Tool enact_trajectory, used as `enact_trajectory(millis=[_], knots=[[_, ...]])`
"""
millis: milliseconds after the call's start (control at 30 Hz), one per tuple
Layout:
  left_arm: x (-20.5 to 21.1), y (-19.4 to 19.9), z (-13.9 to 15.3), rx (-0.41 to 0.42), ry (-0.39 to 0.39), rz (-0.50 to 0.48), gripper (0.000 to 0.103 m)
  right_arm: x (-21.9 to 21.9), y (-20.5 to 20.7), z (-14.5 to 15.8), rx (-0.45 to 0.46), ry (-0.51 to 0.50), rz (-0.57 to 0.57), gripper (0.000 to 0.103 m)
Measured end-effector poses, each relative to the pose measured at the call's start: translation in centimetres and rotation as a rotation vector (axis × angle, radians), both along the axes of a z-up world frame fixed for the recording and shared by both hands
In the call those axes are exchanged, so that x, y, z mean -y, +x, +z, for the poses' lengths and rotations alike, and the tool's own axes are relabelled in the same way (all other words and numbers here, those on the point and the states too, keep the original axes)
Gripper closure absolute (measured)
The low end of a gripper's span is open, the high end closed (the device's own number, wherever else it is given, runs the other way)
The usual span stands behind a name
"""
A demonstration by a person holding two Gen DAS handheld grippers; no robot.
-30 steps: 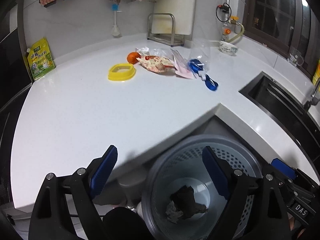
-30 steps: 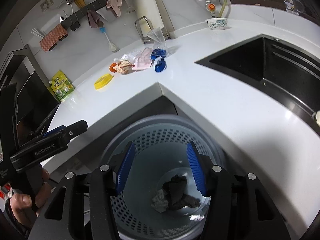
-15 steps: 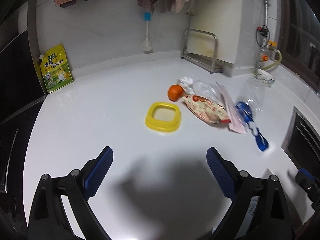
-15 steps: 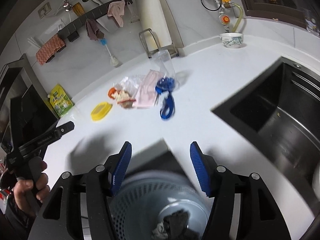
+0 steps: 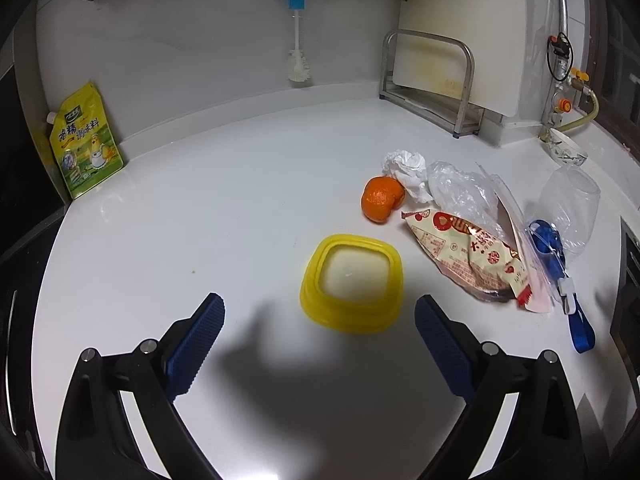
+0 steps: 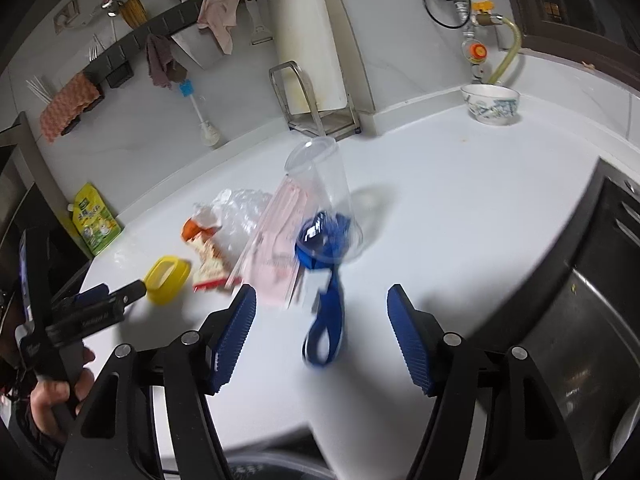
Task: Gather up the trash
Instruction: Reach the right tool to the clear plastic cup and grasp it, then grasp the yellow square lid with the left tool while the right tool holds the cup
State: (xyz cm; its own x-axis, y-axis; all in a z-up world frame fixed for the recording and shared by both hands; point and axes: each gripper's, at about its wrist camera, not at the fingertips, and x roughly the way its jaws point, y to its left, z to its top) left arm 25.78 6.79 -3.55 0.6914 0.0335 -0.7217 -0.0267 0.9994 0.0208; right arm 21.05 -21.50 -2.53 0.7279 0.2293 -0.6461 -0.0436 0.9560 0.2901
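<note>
Here the left hand-held gripper hangs released above the white table, its blue pads spread wide and holding nothing. Just beyond its tips, at 12 o'clock, lies a yellow square lid, flat on the table. At about 1 o'clock from the lid sits an orange, touching a crumpled white tissue behind it. To the right of the orange lies a clear plastic bag, partly over a red-and-white snack wrapper. A pink packet lies along the wrapper's right edge, and at 3 o'clock a clear plastic cup lies tipped over a blue strap that trails toward the table's edge.

The right hand-held gripper is also released and empty, its pads wide apart above the table. The looped end of the blue strap lies between its tips, at 12 o'clock. The cup stands beyond it, mouth uppermost and leaning, with the pink packet at 11 o'clock. The yellow lid lies at 10 o'clock, just past the tip of the left gripper seen in the person's hand.

A yellow seasoning pouch leans on the wall at 10 o'clock in the left view. A bowl sits at 1 o'clock in the right view, and the dark sink lies at 3 o'clock.
</note>
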Motion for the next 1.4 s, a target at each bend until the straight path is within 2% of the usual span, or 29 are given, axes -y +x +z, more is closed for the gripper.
enact_trajectory(millis=[133,367,600,867,1033,1067,1200,1400], knots=[[0.0,0.7,-0.2,-0.010,-0.009,-0.002,0.009,-0.4,2.6,-0.1,-0.007,-0.036,0.012,0.034],[0.1,1.3,-0.6,-0.018,-0.010,-0.007,0.009,-0.9,6.6,-0.7,-0.029,-0.080,0.021,0.034],[-0.4,1.3,-0.4,-0.017,-0.026,0.011,0.009,-0.7,9.6,-1.1,-0.029,-0.070,0.026,0.034],[-0.6,1.7,-0.9,-0.038,-0.017,0.042,0.009,-0.2,11.1,-0.9,0.026,-0.069,0.053,0.034],[-0.1,2.0,-1.5,-0.057,0.004,0.034,0.009,-0.3,11.1,-0.9,0.028,-0.062,0.067,0.035],[0.0,2.0,-1.6,-0.057,0.010,0.031,0.009,-0.4,11.1,-0.9,0.032,-0.062,0.070,0.036],[0.3,1.9,-1.5,-0.047,0.014,0.024,0.009,-1.2,11.2,-0.9,0.033,-0.083,0.098,0.058],[0.6,1.7,-1.1,-0.039,0.013,0.019,0.009,-1.7,10.8,-0.8,0.050,-0.080,0.112,0.067]])
